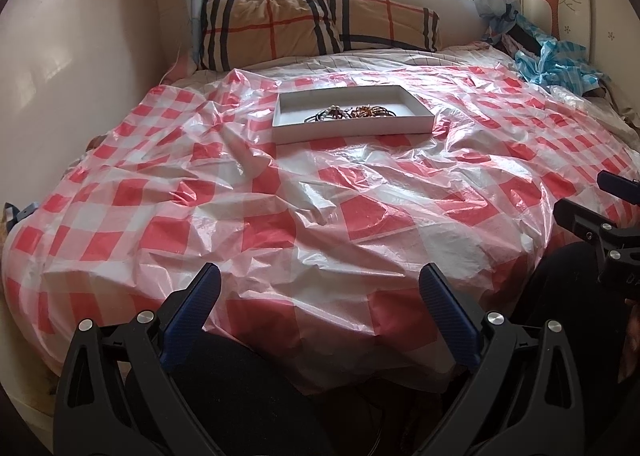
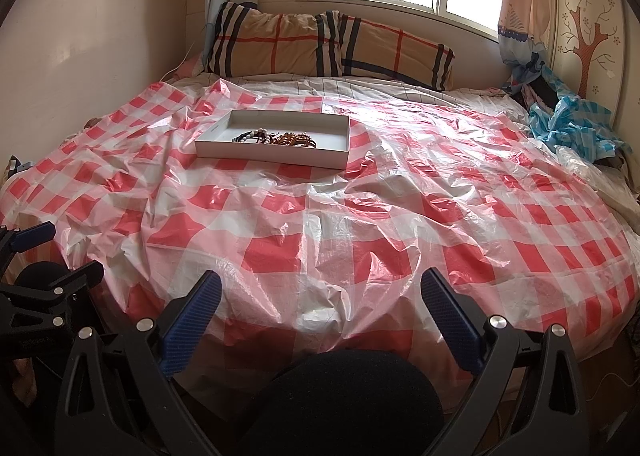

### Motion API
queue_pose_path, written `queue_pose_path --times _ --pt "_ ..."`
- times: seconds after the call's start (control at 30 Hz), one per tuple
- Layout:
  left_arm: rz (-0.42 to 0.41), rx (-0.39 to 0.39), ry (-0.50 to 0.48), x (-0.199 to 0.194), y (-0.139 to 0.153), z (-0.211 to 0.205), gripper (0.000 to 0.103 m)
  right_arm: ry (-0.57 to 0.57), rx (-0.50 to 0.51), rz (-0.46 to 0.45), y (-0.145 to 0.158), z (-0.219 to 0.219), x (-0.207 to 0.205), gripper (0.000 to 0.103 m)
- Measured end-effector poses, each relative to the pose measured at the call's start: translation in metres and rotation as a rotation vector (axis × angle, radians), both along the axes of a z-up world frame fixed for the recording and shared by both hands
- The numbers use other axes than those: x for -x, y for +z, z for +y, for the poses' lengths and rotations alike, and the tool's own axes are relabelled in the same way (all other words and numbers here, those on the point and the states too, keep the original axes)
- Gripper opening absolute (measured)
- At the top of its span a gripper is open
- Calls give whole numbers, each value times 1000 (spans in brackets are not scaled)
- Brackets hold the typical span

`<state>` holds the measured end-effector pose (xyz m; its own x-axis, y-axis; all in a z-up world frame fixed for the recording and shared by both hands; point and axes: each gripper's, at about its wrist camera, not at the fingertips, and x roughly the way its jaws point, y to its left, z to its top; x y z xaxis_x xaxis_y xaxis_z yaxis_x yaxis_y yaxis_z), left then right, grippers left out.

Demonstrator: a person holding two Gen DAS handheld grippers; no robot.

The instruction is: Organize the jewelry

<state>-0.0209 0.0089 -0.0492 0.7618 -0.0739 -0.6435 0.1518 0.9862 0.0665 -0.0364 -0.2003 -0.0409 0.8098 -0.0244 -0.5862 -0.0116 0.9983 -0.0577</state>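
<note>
From the left wrist view, the left hand-held gripper (image 1: pixel 320 288) hangs low at the foot of the bed, its blue-padded jaws spread wide with nothing between them. Ahead of it, across a crinkled red-and-white checked plastic sheet (image 1: pixel 280 216), sits a shallow white rectangular cardboard tray (image 1: pixel 352 128). Inside the tray lies a tangle of beaded jewelry (image 1: pixel 352 113) — dark strands with pale beads toward the tray's left, amber-brown pieces toward its right. The tray is well apart from this gripper, nearly straight ahead and a touch to the right, its long axis running side to side across the line of reach. Beyond the tray, a tan plaid pillow (image 1: pixel 320 26) leans under the window. To the right of the tray and nearer the bed's foot, part of the right hand-held gripper (image 1: pixel 596 204) shows at the frame's edge.

From the right wrist view, the right hand-held gripper (image 2: pixel 320 290) is likewise spread wide and empty. Here the tray (image 2: pixel 272 154) lies ahead and clearly to the left, the jewelry (image 2: pixel 276 138) heaped in its middle. A crumpled blue checked plastic sheet (image 2: pixel 572 128) lies far to the tray's right.

I'd judge the left one better lined up — neither is close.
</note>
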Motion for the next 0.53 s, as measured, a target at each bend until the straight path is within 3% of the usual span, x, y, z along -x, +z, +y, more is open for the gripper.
queue_pose_path --times 0.4,0.53 --pt "12 -97 -10 0 -7 -14 95 0 0 0 0 0 0 96" --pt "11 -79 -4 0 -6 -11 95 0 1 0 0 0 0 96"
